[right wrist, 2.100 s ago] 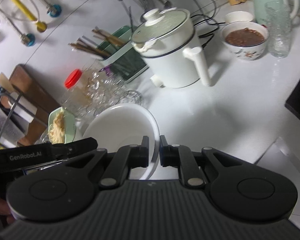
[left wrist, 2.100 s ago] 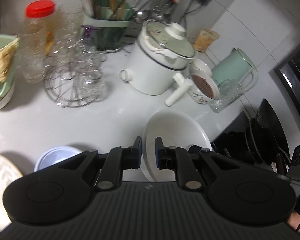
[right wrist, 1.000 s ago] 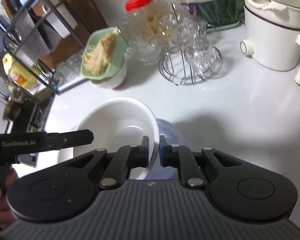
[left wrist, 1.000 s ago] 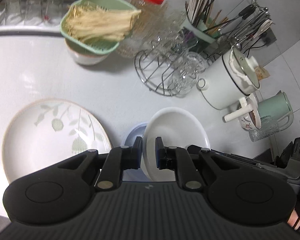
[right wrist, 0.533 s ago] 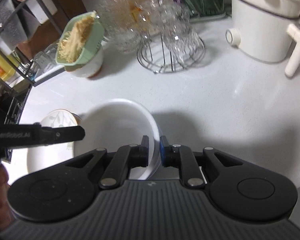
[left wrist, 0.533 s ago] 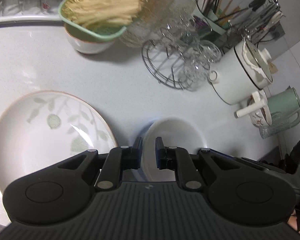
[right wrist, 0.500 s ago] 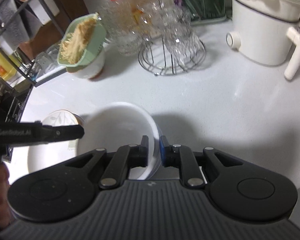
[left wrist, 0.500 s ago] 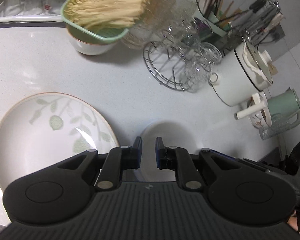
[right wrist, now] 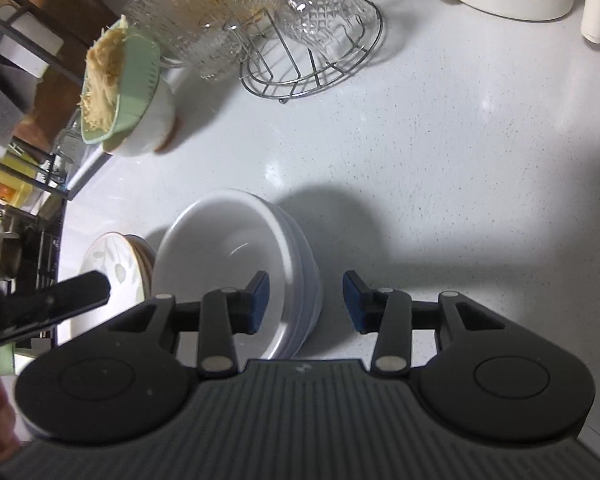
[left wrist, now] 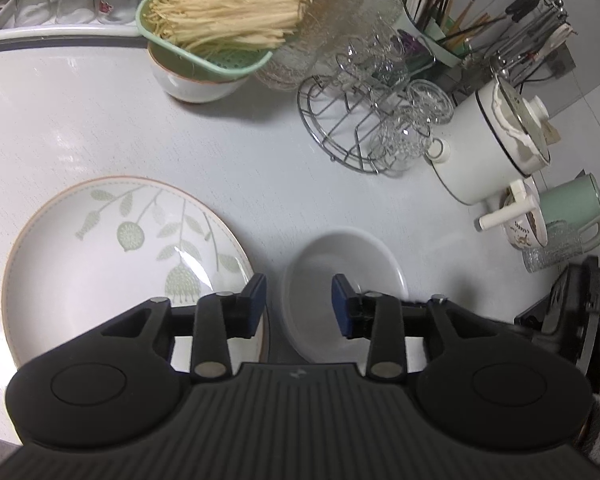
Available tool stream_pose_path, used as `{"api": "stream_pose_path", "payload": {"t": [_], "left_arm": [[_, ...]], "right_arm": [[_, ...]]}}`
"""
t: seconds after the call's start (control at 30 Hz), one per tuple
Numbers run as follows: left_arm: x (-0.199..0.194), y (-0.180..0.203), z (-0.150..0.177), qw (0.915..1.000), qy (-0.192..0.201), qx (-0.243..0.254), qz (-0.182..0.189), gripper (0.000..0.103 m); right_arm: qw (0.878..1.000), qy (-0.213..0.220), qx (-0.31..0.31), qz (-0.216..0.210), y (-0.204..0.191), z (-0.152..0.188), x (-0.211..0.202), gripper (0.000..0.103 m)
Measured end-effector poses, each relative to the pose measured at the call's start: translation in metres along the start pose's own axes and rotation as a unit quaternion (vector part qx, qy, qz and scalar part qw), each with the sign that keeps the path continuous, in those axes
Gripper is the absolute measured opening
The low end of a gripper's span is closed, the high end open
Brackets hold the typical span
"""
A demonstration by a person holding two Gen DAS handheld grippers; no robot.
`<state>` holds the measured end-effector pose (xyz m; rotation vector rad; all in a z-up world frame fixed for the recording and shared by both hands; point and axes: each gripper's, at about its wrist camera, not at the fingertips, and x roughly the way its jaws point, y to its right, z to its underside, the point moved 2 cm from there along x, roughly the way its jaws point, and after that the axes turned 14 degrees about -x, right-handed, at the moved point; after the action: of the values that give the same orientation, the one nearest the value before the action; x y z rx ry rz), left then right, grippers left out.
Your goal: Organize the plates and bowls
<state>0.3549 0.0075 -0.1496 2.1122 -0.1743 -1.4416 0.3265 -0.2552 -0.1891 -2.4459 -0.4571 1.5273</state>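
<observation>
Bowls are now stacked: the white bowl point(right wrist: 228, 256) sits inside the bluish bowl point(right wrist: 310, 280) on the desk point(right wrist: 440, 140), just beside the leaf-pattern plate point(left wrist: 112, 256). Half a second ago both tools were pinching its rim; now the left tool point(left wrist: 298, 300) and the right tool point(right wrist: 304, 302) stand wide and hold nothing, each with one finger over the bowl. I judge the nesting step is finished, and the plate is probably the next thing to arrange.
</observation>
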Motion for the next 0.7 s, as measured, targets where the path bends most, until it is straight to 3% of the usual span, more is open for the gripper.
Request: {"api": "stream_pose_path", "payload": {"t": [0.1,0.27,0.47,0.7], "left_arm": [[0.004,0.004,0.002,0.9999,-0.011,0.01,-0.006,0.047],[0.007,0.012,-0.003,0.9997,-0.019,0.012,0.0,0.049],[0.013,0.021,-0.004,0.9993,-0.026,0.025,-0.004,0.05],[0.027,0.037,0.002,0.9975,-0.045,0.055,-0.003,0.05]], "right_arm": [[1.0,0.001,0.001,-0.005,-0.002,-0.002,0.004,0.042],[1.0,-0.016,0.016,-0.009,0.003,-0.003,0.017,0.03],[0.999,-0.02,0.021,-0.026,0.003,-0.004,0.022,0.024],[1.0,-0.015,0.025,-0.008,0.011,-0.002,0.012,0.019]]}}
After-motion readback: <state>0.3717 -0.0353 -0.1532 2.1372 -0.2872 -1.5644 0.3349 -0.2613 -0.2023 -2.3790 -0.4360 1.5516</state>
